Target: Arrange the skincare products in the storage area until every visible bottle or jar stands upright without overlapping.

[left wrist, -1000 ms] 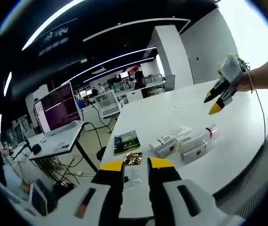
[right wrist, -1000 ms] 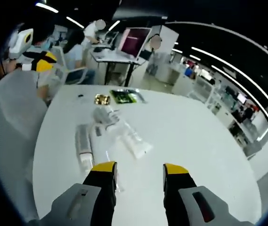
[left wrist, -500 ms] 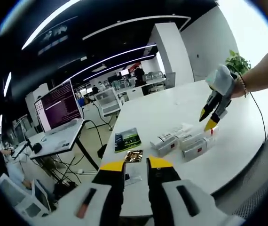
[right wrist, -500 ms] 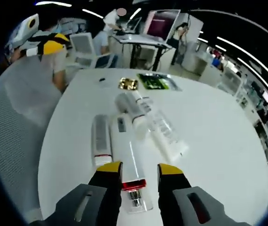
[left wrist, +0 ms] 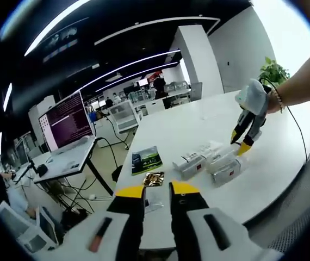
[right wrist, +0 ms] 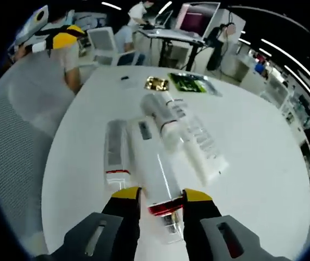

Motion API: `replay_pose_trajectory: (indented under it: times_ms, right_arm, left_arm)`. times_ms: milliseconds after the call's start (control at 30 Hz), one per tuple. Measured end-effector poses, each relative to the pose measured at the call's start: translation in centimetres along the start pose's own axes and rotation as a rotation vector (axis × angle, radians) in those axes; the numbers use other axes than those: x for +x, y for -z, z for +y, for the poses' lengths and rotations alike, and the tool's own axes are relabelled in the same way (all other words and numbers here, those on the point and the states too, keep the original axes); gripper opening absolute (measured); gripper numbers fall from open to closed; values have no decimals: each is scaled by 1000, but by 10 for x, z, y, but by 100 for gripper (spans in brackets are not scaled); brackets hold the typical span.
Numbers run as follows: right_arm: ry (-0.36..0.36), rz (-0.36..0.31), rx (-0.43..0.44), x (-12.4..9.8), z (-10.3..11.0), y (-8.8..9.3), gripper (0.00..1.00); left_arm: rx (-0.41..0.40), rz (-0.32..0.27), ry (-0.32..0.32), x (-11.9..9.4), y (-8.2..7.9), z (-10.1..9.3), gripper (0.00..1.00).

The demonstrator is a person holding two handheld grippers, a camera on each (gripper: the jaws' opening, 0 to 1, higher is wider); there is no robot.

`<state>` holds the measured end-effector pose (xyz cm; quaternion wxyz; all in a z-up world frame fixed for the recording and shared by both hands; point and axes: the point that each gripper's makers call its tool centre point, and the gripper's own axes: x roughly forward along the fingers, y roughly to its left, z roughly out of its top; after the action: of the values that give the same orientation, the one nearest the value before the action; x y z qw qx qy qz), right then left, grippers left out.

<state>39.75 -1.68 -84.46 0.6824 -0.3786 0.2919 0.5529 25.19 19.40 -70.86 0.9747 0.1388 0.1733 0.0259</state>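
Observation:
Several white skincare bottles and tubes (left wrist: 209,162) lie flat, side by side, on the round white table (right wrist: 253,212). The middle one is a long white bottle (right wrist: 152,163) with a red band and a clear cap. My right gripper (right wrist: 161,194) is open, its yellow-tipped jaws on either side of that bottle's capped end, close to its sides. A flat tube with a red stripe (right wrist: 116,155) lies to its left, and a clear-capped bottle (right wrist: 160,111) and a white tube (right wrist: 201,152) to its right. My left gripper (left wrist: 157,190) hovers at the table's edge, slightly open and holding nothing.
A gold packet (right wrist: 156,83) and a green packet (right wrist: 190,82) lie beyond the bottles. A clear packet (left wrist: 152,204) sits just past my left jaws. A person's grey sleeve (right wrist: 30,109) borders the table. Desks, chairs and a monitor (left wrist: 62,122) stand behind.
My right gripper has come down and forward onto the group of bottles, and its jaws have narrowed around the red-banded bottle's capped end. The left gripper has stayed put.

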Motion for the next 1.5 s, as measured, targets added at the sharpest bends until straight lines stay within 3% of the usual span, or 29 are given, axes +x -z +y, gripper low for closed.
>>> replay_pose_trajectory:
  times_ms: [300,400,733,1100,1500]
  right_arm:
    - [-1,26,-103,0,5,3,23]
    - [-3,28,-109,0,7,5,23]
    - [7,38,-164,-2,13,13,24]
    - [27,1,-119,-4,19,12,24]
    - [19,10,-143,-4,25,14,24]
  left_arm:
    - [23,32,10,3,5,-2,12]
    - [44,66,13,5,11,-2,12]
    - [59,80,19,4,13,-4,13]
    - [68,86,20,4,14,-3,13]
    - [60,81,26,3,14,-4,13]
